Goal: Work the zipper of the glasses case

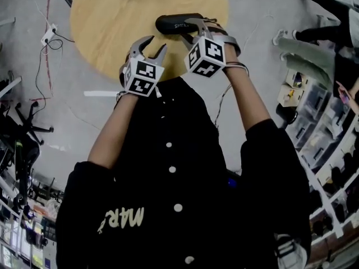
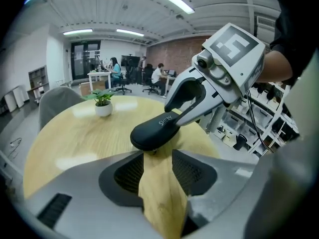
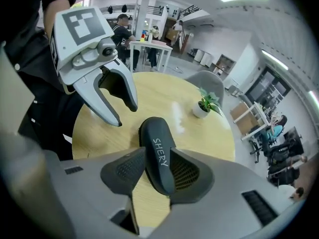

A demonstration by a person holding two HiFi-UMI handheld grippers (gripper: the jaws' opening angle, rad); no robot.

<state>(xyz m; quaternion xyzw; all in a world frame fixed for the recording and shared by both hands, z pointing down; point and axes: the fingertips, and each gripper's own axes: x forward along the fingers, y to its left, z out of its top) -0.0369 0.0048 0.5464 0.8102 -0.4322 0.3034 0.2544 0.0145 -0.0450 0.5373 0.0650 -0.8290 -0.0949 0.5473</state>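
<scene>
A black glasses case (image 1: 175, 23) printed "SHERY" is near the front edge of the round wooden table (image 1: 112, 15). My right gripper (image 1: 194, 32) is shut on its near end; in the right gripper view the case (image 3: 158, 151) fills the gap between both pads. My left gripper (image 1: 156, 45) is open and holds nothing. It is to the left of the case and apart from it. In the left gripper view the case's rounded end (image 2: 155, 131) sits just past the fingertips, and the right gripper's fingers (image 2: 194, 103) clasp its far part.
A small potted plant (image 3: 205, 105) stands across the table, with a grey chair (image 3: 199, 81) behind it. Storage shelves (image 1: 322, 128) line the right side. Cables (image 1: 50, 38) lie on the floor at the left. People sit at desks in the background.
</scene>
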